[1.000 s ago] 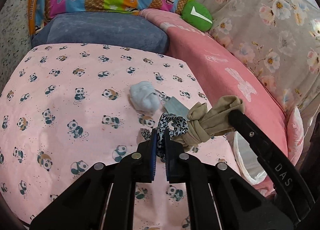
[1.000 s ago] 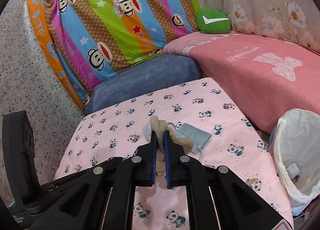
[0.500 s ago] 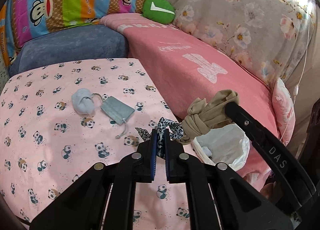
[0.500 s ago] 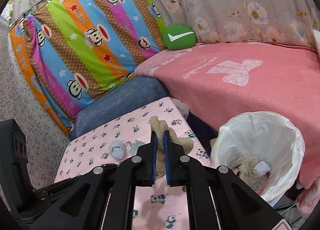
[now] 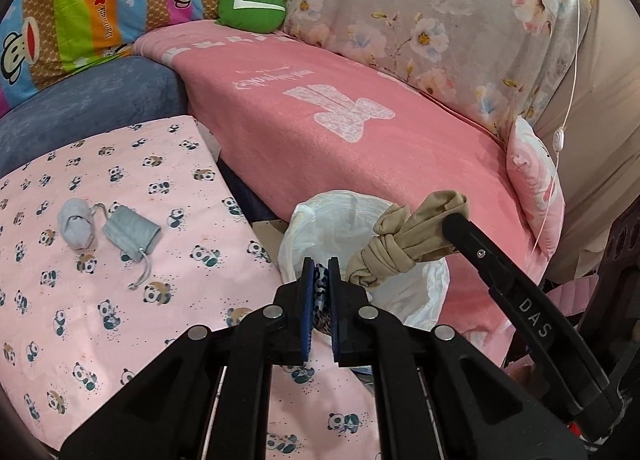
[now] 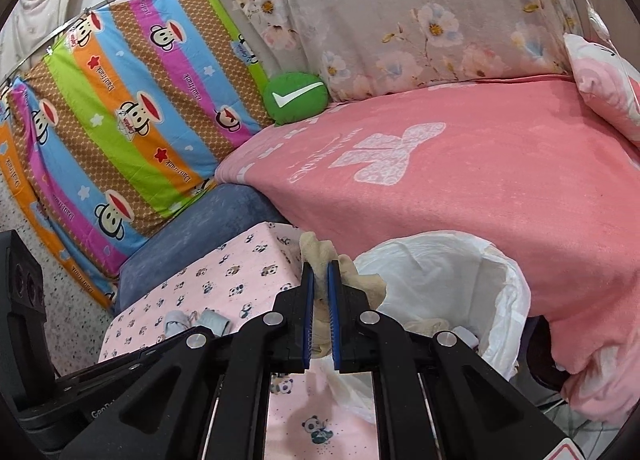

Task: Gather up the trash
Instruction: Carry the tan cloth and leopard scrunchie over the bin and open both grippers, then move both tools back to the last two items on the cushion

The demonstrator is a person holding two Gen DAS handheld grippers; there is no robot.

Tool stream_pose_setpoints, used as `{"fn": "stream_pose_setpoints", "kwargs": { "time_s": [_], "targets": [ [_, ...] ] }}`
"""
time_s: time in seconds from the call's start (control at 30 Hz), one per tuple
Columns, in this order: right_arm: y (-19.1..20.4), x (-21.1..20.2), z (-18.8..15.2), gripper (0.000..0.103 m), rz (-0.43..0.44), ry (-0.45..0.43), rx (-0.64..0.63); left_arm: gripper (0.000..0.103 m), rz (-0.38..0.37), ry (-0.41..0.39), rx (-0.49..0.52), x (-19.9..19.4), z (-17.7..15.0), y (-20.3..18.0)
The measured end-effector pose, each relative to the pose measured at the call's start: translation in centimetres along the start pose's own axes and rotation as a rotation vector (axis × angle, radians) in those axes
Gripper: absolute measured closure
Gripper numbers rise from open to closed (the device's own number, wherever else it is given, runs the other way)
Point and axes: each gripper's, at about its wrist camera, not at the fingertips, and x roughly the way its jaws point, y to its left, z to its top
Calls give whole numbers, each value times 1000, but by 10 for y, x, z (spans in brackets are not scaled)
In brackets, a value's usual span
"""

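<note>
My left gripper is shut on a leopard-print fabric strip, held at the near rim of the white-lined trash bin. From the right, my right gripper reaches in, shut on a knotted beige cloth that hangs over the bin's mouth. In the right wrist view, the right gripper pinches the beige cloth beside the bin, which holds a few scraps. A pale blue bundle and a grey drawstring pouch lie on the panda-print sheet.
A pink blanket covers the sofa right behind the bin. A blue cushion, a green cushion, a striped monkey-print cover and a floral drape stand behind. A pink pillow lies at the far right.
Both grippers have swung right, off the panda sheet and over to the bin, each still holding its cloth. The blue bundle and grey pouch now lie far to the left.
</note>
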Motion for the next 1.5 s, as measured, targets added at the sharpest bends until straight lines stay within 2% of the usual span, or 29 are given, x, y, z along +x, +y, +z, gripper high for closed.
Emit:
{"fn": "stream_pose_setpoints", "kwargs": {
  "time_s": [0.37,0.43,0.47,0.5,0.6,0.77,1.33,1.5],
  "targets": [
    [-42,2,4,94,-52,-3,46,95,-51,21,43,31,12,-42],
    [-47,1,4,88,-60,-3,55,79,-48,18,41,35,15,-45],
    [-50,1,4,88,-66,-7,60,61,-37,14,35,36,15,-45],
    [-52,1,4,86,-68,-4,63,51,-24,4,27,36,16,-44],
    [-54,0,2,74,-80,-4,59,43,-5,-5,9,35,14,-40],
    [-50,0,-2,61,-75,1,57,41,26,1,-15,34,8,-27],
    [-2,9,-23,54,-30,51,-30,41,88,-21,-95,7,-6,26],
    [15,13,-31,50,-16,71,-55,36,120,-33,-128,-1,-11,45]
  ]
}}
